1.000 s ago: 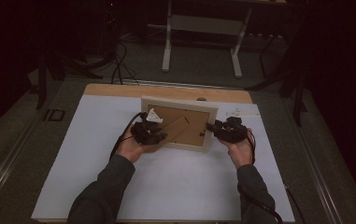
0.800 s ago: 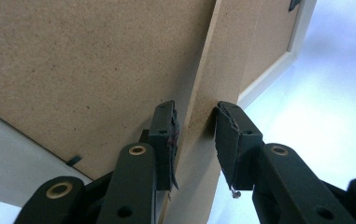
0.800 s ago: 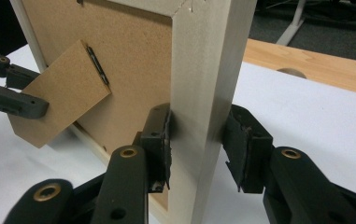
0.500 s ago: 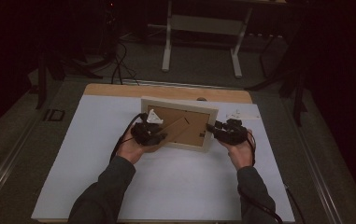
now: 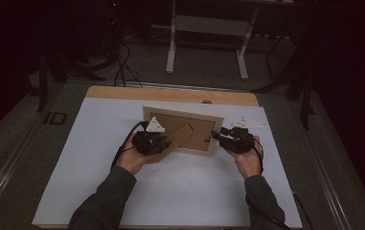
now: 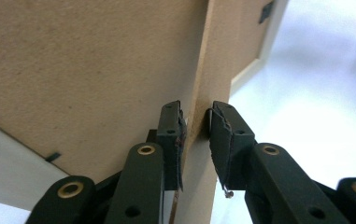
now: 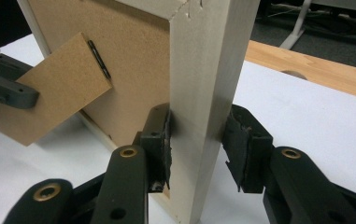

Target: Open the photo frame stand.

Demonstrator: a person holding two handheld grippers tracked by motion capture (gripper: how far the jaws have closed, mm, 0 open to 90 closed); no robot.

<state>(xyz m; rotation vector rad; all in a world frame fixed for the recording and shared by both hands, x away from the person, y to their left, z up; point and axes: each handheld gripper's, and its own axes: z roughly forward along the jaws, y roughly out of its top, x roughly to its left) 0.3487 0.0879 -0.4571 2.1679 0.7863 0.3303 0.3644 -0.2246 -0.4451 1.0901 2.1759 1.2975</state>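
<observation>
A pale wooden picture frame (image 5: 182,112) stands on the white table top with its brown back toward me. Its brown fold-out stand (image 5: 180,136) swings out from the back. My left gripper (image 5: 163,142) holds that stand. In the left gripper view the jaws have just been closing, and the pads (image 6: 172,135) now press both faces of the thin stand board (image 6: 199,70). My right gripper (image 5: 218,136) is shut on the frame's right side bar (image 7: 208,60), one pad on the back and one on the front. The stand (image 7: 49,102) also shows there.
A white sheet (image 5: 98,143) covers the table, with a bare wooden strip (image 5: 170,93) along the far edge. Small white pieces (image 5: 247,122) lie at the back right. Beyond the table stand a desk's legs (image 5: 171,43) and floor cables (image 5: 122,67).
</observation>
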